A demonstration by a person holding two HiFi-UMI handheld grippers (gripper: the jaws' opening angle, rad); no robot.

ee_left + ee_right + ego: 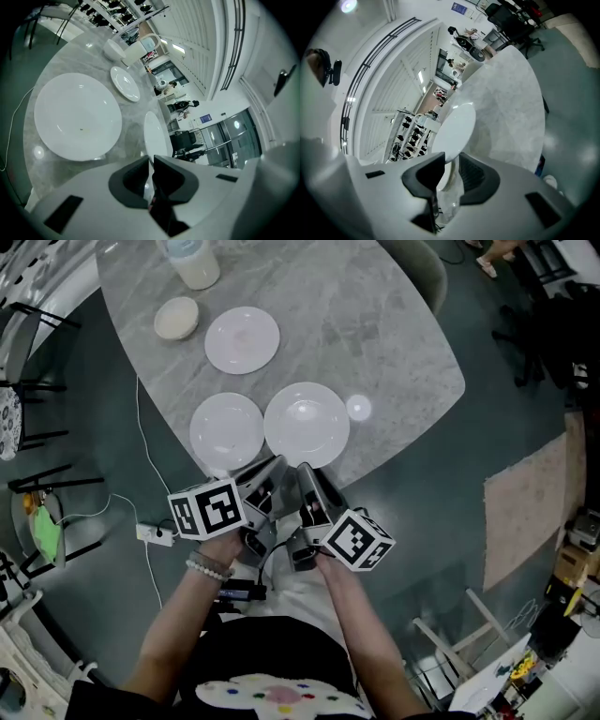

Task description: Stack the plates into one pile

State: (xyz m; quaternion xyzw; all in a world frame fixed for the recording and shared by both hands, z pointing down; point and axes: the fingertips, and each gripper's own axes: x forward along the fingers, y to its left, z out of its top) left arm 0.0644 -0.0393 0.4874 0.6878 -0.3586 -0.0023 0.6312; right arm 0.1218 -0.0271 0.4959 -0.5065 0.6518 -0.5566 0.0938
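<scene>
Three white plates lie on the grey marble table (pixel 375 324). The near right plate (pixel 307 424) (pixel 154 133) (pixel 454 129) has both grippers at its near rim. My left gripper (pixel 270 468) (pixel 151 161) is shut on that rim, which runs as a thin white line between the pads. My right gripper (pixel 307 472) (pixel 451 161) has the same plate's rim between its jaws, with a narrow gap still showing beside one pad. The near left plate (pixel 227 430) (pixel 77 117) sits just beside them. The far plate (pixel 242 340) (pixel 125 83) lies further back.
A small cream bowl (pixel 176 318) (pixel 112 48) and a jug (pixel 190 261) (pixel 140 47) stand at the table's far left. The table's near edge runs just under the grippers. A power strip (pixel 155 533) with a cable lies on the floor at left, near dark chair frames (pixel 28 343).
</scene>
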